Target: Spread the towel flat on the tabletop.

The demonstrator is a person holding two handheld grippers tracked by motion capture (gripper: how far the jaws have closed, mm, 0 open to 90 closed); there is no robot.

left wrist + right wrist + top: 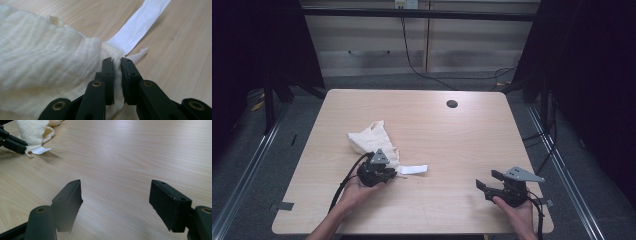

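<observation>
A crumpled cream cloth (368,137) lies on the left half of the wooden table (447,135), with a white strip (413,170) sticking out from its near corner. My left gripper (393,171) is shut on that corner. In the left gripper view a fold of the cloth (45,57) is pinched between the two black jaws of the left gripper (116,62), and the white strip (140,27) runs off beyond them. My right gripper (488,180) rests at the table's near right with nothing in it. In the right gripper view the right gripper (116,190) stands open over bare wood, with the cloth (35,130) far off at the upper left.
A round cable hole (452,104) sits near the table's far edge. Cables (412,60) run over the grey floor behind the table, in front of pale cabinets. Dark frame posts (269,100) stand at both sides.
</observation>
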